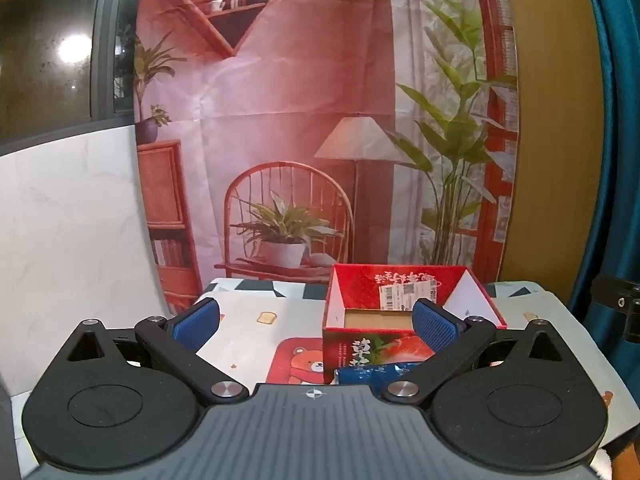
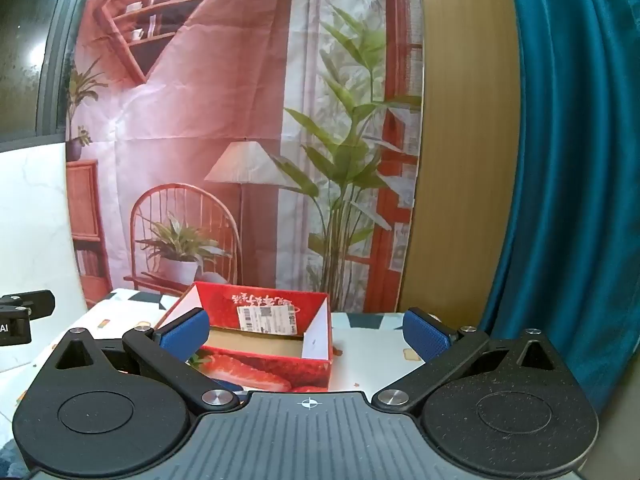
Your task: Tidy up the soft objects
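A crumpled blue packet [image 1: 374, 374] lies against the near wall of an open red strawberry box [image 1: 404, 320] on the patterned tablecloth [image 1: 256, 332]. The left gripper [image 1: 316, 320] and right gripper [image 2: 306, 330] hover just short of the box, tilted slightly downward, jaws spread wide and holding nothing.

Mounted low behind each gripper's fingers, tilted slightly down across the patterned table [image 1: 256, 304]. Left view close on the red box [image 1: 400, 296] from its left; right view [image 2: 264, 320] seemingly from its right. Shared: box, printed backdrop [image 2: 224, 120].
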`<action>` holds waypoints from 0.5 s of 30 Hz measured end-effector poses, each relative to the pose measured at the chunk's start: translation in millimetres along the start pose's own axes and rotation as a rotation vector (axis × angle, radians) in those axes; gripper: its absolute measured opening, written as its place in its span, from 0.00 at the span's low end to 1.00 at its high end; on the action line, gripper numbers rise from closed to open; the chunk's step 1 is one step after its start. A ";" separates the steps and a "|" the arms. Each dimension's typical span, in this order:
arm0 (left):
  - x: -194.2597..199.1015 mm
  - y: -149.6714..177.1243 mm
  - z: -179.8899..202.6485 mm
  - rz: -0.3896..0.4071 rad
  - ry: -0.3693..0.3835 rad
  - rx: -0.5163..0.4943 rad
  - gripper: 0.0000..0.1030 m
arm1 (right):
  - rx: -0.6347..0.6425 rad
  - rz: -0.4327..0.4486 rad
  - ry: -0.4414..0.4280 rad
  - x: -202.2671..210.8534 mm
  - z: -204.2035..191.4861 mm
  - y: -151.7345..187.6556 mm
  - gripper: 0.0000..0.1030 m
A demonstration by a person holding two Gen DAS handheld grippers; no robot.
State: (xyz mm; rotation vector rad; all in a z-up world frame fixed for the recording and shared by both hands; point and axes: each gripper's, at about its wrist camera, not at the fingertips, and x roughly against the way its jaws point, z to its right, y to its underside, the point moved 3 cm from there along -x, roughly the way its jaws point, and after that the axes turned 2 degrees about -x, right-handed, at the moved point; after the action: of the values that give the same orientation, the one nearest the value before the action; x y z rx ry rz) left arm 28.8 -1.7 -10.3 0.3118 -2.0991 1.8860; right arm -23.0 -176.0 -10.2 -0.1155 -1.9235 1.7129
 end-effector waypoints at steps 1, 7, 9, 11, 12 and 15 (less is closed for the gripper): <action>-0.5 -0.1 0.6 0.000 0.009 -0.003 1.00 | -0.001 -0.002 0.000 0.3 -0.2 0.4 1.00; -3.9 7.9 -15.1 -0.019 0.002 -0.002 1.00 | -0.035 -0.050 -0.004 -3.8 0.4 3.9 1.00; -0.9 1.3 -2.2 -0.034 -0.009 -0.020 1.00 | -0.032 -0.057 -0.010 -9.0 3.1 4.9 1.00; -1.6 0.8 -1.8 -0.034 -0.005 -0.025 1.00 | -0.043 -0.060 -0.013 -8.7 1.6 9.4 1.00; -2.0 0.3 -1.4 -0.033 -0.004 -0.028 1.00 | -0.046 -0.065 -0.014 -9.9 1.0 10.0 1.00; -2.6 -0.6 0.3 -0.024 -0.005 -0.035 1.00 | -0.058 -0.074 -0.019 -11.7 2.6 13.2 1.00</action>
State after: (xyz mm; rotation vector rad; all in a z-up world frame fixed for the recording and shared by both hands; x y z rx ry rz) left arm 31.5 -2.2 -10.7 0.3328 -2.1197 1.8342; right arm -18.2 -180.8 -26.7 -0.0492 -1.9675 1.6164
